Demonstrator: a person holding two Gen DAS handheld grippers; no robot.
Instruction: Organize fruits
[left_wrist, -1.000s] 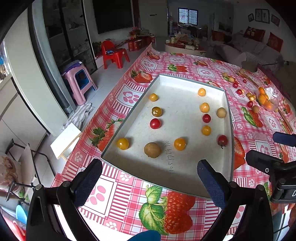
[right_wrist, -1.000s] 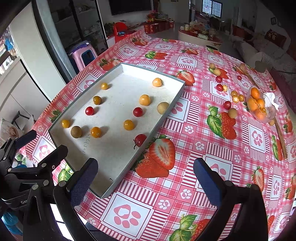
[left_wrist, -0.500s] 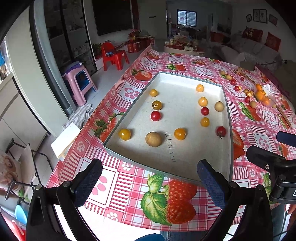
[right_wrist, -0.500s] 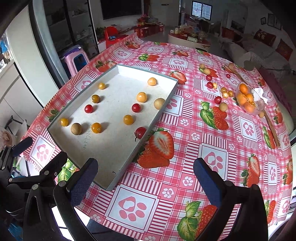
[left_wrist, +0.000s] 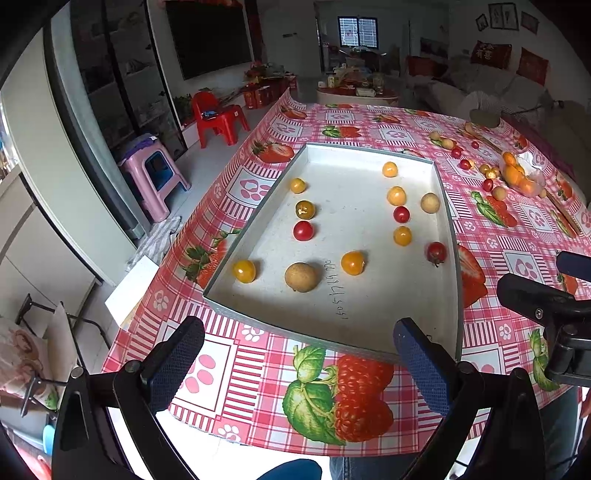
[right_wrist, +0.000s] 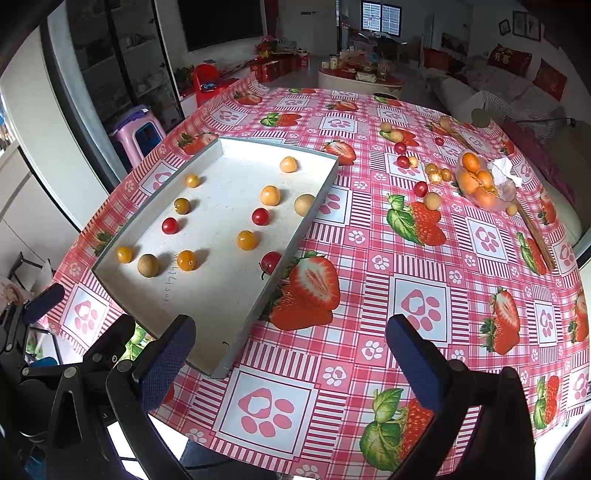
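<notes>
**A:** A bench (right_wrist: 424, 280) under a strawberry-print cloth carries a shallow grey tray (left_wrist: 258, 221) at its near left. Both claws hang back over the near edge, above the cloth. The left claw (left_wrist: 297, 363) stands spread with nothing between its pads; the right claw (right_wrist: 291, 363) is likewise parted and bare.

**B:** And the fruit?

**A:** A dozen small pieces lie well apart on the tray floor: round brown longan-like fruits, such as the one at the near end (left_wrist: 301, 277), orange-yellow berries (left_wrist: 352, 263) and red cherry tomatoes (left_wrist: 303, 230). More lie loose on the cloth far right, near a clear bowl of oranges (right_wrist: 480, 184).

**B:** How would they handle?

**A:** Light and round, likely to roll at a nudge. The tomatoes look smooth and thin-skinned, so probably slippery and easily bruised; the brown ones look firmer. A gentle pinch across the widest part, coming from above, seems best.

**B:** What differs between the views?

**A:** The right wrist view lays out the loose scatter and the bowl in full. The left wrist view looks straight down the tray, showing the stemmed tomato (left_wrist: 436, 253) clear of the right wall, which partly hides it from the other side.
</notes>
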